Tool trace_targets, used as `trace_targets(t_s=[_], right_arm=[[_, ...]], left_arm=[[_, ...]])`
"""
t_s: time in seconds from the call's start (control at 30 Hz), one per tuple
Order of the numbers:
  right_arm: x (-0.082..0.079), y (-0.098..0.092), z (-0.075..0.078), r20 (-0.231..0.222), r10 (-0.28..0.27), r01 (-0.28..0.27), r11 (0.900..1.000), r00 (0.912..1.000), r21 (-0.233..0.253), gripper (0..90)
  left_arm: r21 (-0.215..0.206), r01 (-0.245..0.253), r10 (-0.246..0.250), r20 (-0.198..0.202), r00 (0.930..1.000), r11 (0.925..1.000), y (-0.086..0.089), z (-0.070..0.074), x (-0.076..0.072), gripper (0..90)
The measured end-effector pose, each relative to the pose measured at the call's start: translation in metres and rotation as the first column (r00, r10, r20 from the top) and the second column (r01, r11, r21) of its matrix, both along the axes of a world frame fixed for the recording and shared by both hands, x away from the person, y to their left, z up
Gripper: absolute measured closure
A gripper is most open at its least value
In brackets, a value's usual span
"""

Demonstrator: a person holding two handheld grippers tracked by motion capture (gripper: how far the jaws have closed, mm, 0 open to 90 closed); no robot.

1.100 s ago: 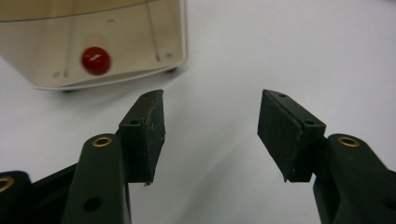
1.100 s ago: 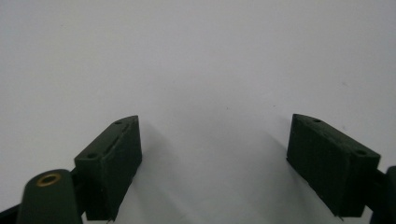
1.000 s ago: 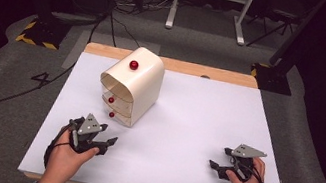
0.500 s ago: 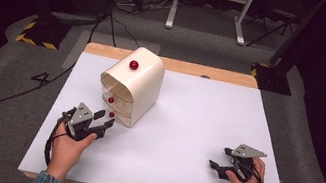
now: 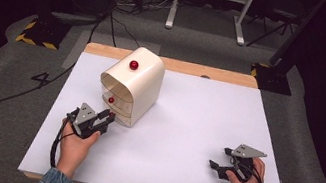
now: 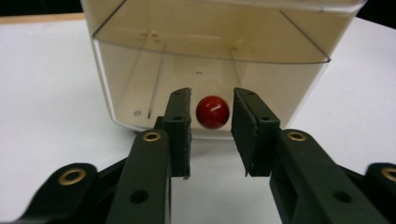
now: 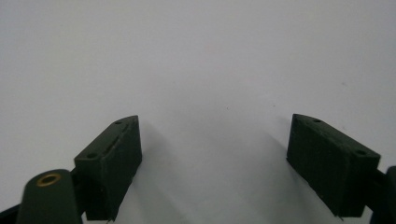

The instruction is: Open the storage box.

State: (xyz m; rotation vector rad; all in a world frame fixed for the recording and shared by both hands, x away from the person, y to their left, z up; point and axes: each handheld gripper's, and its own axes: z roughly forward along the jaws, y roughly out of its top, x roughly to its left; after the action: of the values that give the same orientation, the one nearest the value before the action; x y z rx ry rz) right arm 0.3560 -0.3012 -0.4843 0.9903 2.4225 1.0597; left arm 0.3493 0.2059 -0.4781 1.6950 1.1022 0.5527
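Observation:
A cream mini drawer cabinet (image 5: pixel 139 85) stands on the white table (image 5: pixel 197 118), left of the middle, with a red knob (image 5: pixel 133 64) on top and another red knob (image 5: pixel 111 99) on a drawer front. My left gripper (image 5: pixel 108 116) is at the cabinet's lowest drawer. In the left gripper view the gripper (image 6: pixel 211 119) is open, its pads (image 6: pixel 181 126) on either side of that drawer's red knob (image 6: pixel 212 112) with thin gaps. My right gripper (image 5: pixel 216 168) rests near the table's front right, open (image 7: pixel 215 128) over bare table.
The translucent drawer (image 6: pixel 140 84) looks to hold nothing. A wooden strip (image 5: pixel 205 71) runs along the table's far edge. Beyond it lie dark floor, cables (image 5: pixel 113 17) and a white stand (image 5: pixel 209 3).
My left gripper has moved forward and to the right, up to the lowest drawer's knob. The right gripper has stayed in place.

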Motion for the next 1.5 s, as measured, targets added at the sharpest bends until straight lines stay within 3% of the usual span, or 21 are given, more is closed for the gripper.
trace_targets(t_s=[0.07,0.27,0.53,0.63,0.87,0.97,1.33,1.5], right_arm=[[0.000,0.000,0.000,0.000,0.000,0.000,1.000,1.0000,0.000,18.0],[0.000,0.000,0.000,-0.001,0.000,0.000,1.000,1.0000,0.000,18.0],[0.000,0.000,0.000,-0.001,0.000,0.000,1.000,1.0000,0.000,18.0],[0.000,0.000,0.000,-0.001,0.000,0.000,1.000,1.0000,0.000,18.0],[0.000,0.000,0.000,-0.003,0.000,0.000,1.000,1.0000,0.001,17.9],[0.000,0.000,0.000,-0.004,0.000,0.000,1.000,1.0000,0.001,17.9],[0.001,0.000,0.000,-0.008,0.001,-0.001,1.000,1.0000,0.003,17.8],[0.001,0.000,0.000,-0.008,0.001,-0.001,1.000,1.0000,0.002,17.8]], left_arm=[[-0.011,0.006,-0.006,0.002,1.0000,0.9999,0.001,0.000,0.000,70.8],[0.022,0.002,-0.002,0.006,1.0000,0.9998,-0.003,0.000,0.000,73.2],[0.018,0.000,0.000,0.008,1.0000,0.9998,-0.003,0.000,-0.001,73.4],[0.031,0.001,-0.001,-0.010,0.9999,0.9995,0.000,0.003,-0.006,73.4],[0.055,0.000,0.002,-0.028,0.9996,0.9985,0.009,0.007,-0.027,73.4],[0.078,0.000,0.002,-0.026,0.9996,0.9969,0.016,0.010,-0.043,73.4],[0.080,0.000,0.003,-0.034,0.9994,0.9968,0.036,0.012,-0.080,73.3],[0.077,0.004,-0.001,-0.043,0.9991,0.9970,0.043,0.007,-0.088,73.2]])
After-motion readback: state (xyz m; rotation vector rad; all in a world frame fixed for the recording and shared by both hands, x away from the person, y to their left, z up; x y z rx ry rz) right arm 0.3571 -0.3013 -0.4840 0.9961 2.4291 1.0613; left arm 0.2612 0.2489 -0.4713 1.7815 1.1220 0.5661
